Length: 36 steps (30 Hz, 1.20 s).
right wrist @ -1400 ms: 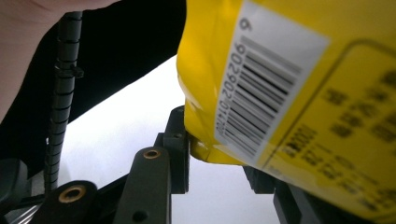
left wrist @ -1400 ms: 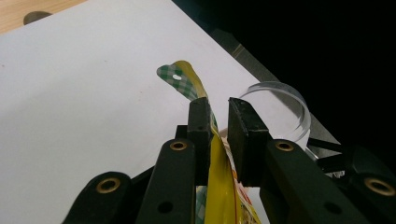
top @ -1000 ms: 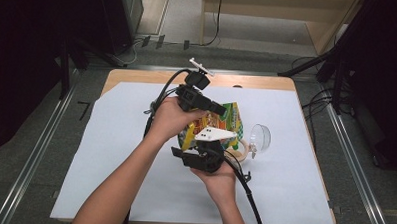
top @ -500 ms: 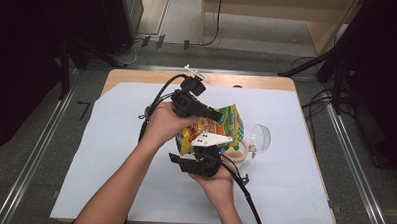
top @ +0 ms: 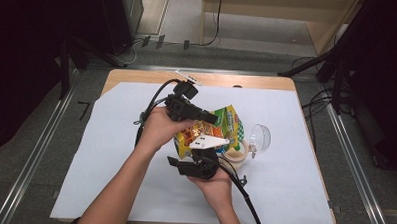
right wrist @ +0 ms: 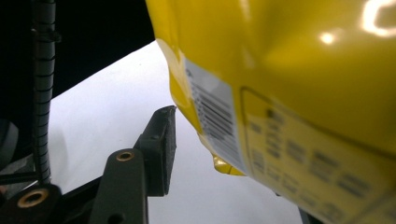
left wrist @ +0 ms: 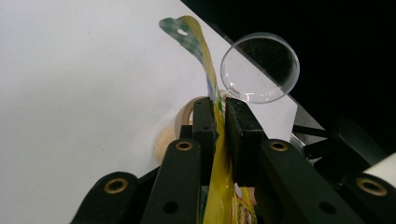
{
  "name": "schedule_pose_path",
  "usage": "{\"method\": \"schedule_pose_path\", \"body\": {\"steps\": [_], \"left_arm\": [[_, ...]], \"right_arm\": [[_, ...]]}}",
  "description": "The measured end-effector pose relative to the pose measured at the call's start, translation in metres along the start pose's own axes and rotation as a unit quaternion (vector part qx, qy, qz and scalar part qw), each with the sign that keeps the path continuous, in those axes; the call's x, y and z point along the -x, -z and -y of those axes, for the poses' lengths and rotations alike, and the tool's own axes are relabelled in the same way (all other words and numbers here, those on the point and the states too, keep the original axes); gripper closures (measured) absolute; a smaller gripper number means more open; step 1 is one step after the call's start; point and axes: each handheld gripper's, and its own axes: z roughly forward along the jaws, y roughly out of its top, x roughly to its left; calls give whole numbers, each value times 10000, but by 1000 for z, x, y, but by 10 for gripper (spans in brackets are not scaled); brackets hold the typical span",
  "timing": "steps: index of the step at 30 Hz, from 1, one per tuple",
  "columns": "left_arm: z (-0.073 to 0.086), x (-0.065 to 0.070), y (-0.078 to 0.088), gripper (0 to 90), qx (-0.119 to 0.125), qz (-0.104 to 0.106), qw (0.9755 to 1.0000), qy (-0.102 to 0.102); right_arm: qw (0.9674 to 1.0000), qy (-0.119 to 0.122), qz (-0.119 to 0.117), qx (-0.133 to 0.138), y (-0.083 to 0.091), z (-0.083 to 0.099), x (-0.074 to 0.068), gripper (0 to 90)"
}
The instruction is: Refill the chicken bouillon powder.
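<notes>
1. Both hands have drifted a little toward the person's left since a second ago, carrying the snack bag with them; the left gripper's top has also tipped further away.
2. Nearest the person, the right gripper sits under the bag's near end. One jaw stands clear beside the yellow back of the bag; the other jaw is hidden, so I cannot tell whether it pinches.
3. Next, the left gripper has its jaws pressed together on the bag's edge, holding it up over the white sheet.
4. Beyond, a tape roll lies on the sheet.
5. Farthest, a clear round lid stands beside it.
</notes>
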Motion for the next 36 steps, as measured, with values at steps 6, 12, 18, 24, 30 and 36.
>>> {"method": "schedule_pose_path", "body": {"steps": [6, 12, 18, 24, 30, 36], "left_arm": [[7, -4, 2, 828, 52, 112, 9999, 18], [9, -6, 3, 836, 16, 120, 9999, 22], [11, -6, 5, 835, -83, 93, 9999, -50], [14, -8, 7, 836, -102, 117, 9999, -32], [17, -10, 8, 836, -64, 153, 9999, 10], [20, -11, 9, 818, -96, 164, 9998, 58]], "right_arm": [[10000, -15, 16, -54, -3, 3, 1, 524], [9999, 25, 33, -91, -4, 5, 1, 519], [9999, 86, 16, -142, -5, 8, 0, 490], [9999, 77, -9, -121, -5, 12, 2, 466], [9999, 70, -2, -91, -4, 15, 4, 449], [9998, 90, 91, -167, -6, 17, 6, 447]]}}
